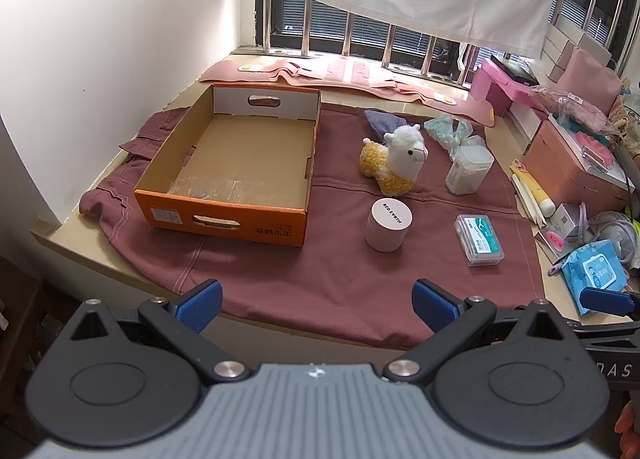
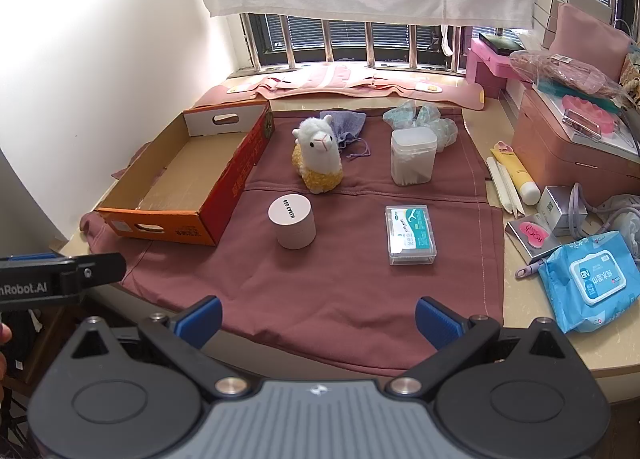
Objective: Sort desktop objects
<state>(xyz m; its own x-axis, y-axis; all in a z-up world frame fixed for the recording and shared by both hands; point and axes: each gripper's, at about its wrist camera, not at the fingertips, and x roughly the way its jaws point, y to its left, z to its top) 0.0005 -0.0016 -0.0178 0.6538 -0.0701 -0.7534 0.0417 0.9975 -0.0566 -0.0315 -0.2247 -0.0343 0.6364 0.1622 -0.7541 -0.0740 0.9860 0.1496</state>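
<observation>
Corrugated cardboard box (image 1: 240,163), fluffy plush alpaca (image 1: 394,159), matt maroon cloth (image 1: 320,279)

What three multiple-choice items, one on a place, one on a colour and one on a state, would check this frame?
1. Where does the round jar stand?
A. inside the box
B. on the maroon cloth, in front of the alpaca toy
C. on the windowsill

2. What colour is the outside of the cardboard box?
A. orange
B. green
C. white

3. How is the left gripper?
A. shut on the jar
B. shut on nothing
C. jaws open, holding nothing

Answers: 1 B, the jar sits on the cloth nearer the camera than the toy. 2 A, its front wall is orange. 3 C, the blue pads stand wide apart over bare cloth.
</observation>
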